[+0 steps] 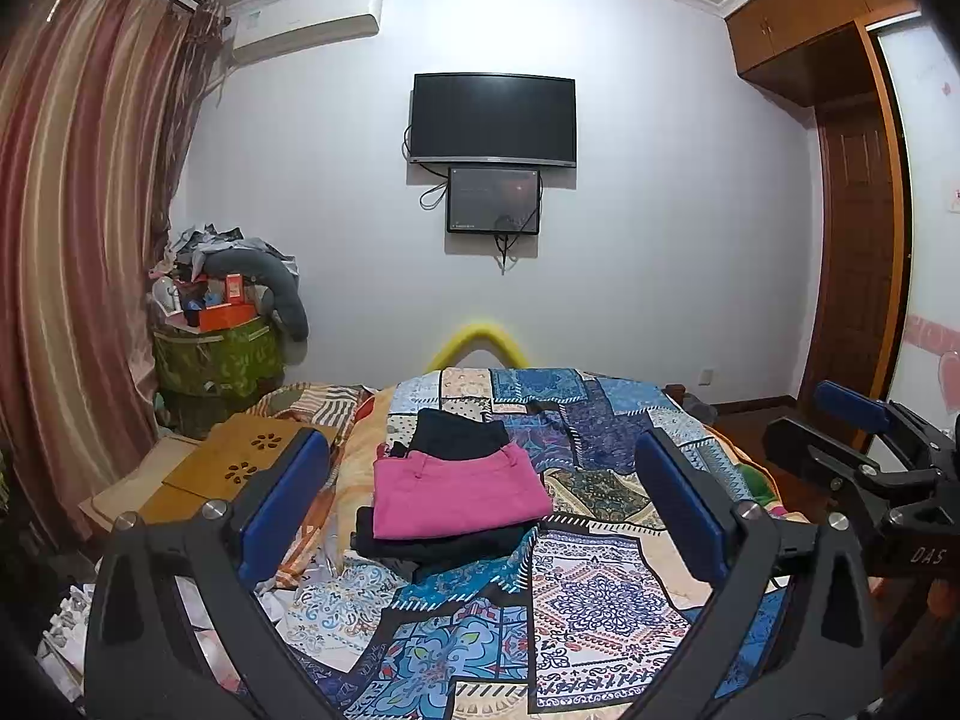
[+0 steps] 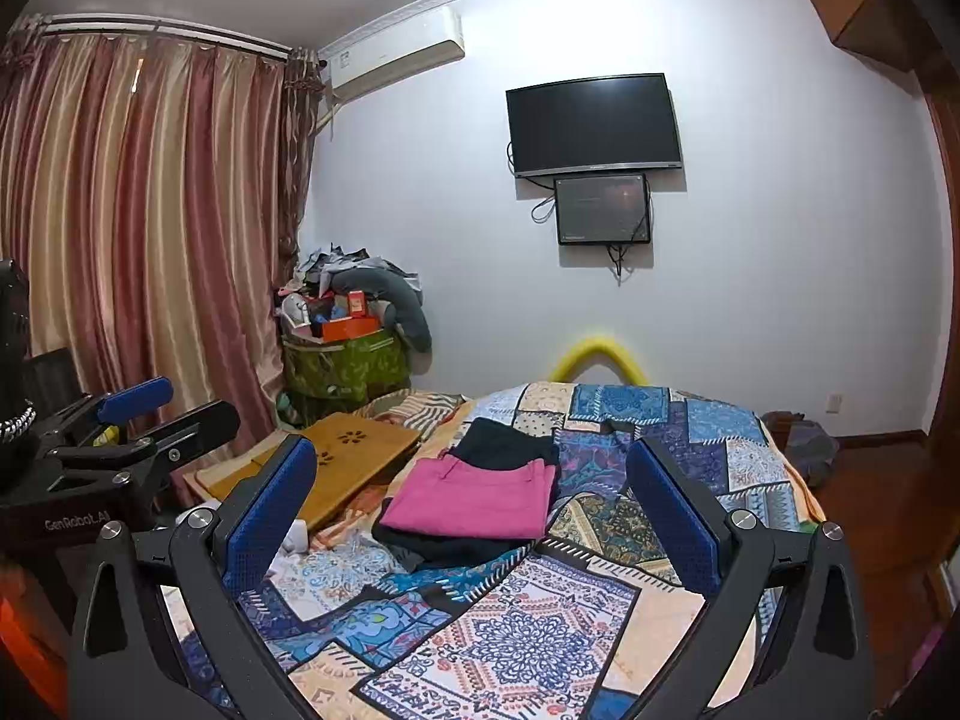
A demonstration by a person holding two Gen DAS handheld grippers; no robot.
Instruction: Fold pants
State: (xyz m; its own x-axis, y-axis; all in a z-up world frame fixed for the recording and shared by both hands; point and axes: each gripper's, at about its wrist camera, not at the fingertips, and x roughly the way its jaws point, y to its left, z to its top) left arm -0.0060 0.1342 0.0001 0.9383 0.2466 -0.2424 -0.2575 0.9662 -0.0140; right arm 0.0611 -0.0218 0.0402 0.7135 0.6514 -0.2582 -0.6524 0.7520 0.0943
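A: Where are the pants lying at the moment?

B: The pink pants [image 1: 456, 495] are sitting folded into a flat rectangle on the patchwork quilt [image 1: 600, 594] of the bed. They are resting on a dark folded garment [image 1: 438, 546], and a second dark garment [image 1: 462, 432] is lying just beyond them, toward the wall. So the pile is looking finished, or close to it.

A: How are they going to handle?

B: Soft and light, I am guessing, and limp, so the layers will be sliding apart if lifted from one corner. I would be taking hold at the thick folded edge nearest the camera, pinching all layers together, one gripper at each end of that edge.

A: And the grippers?

B: The left gripper [image 1: 480, 510] is hovering short of the pink pants with its fingers spread wide and holding nothing. The right gripper [image 2: 474, 507] is doing the same, fingers wide apart and empty.

A: Any containers around?

B: Left of the pink pants, beside the curtain [image 2: 138, 228], a green fabric bin [image 2: 345, 369] is standing overfilled: an orange box [image 2: 351, 327], a grey cushion [image 2: 396, 297] drooping over its rim, and crumpled cloth on top. Between that bin and the pants a wooden lap tray [image 2: 354, 453] is lying flat.
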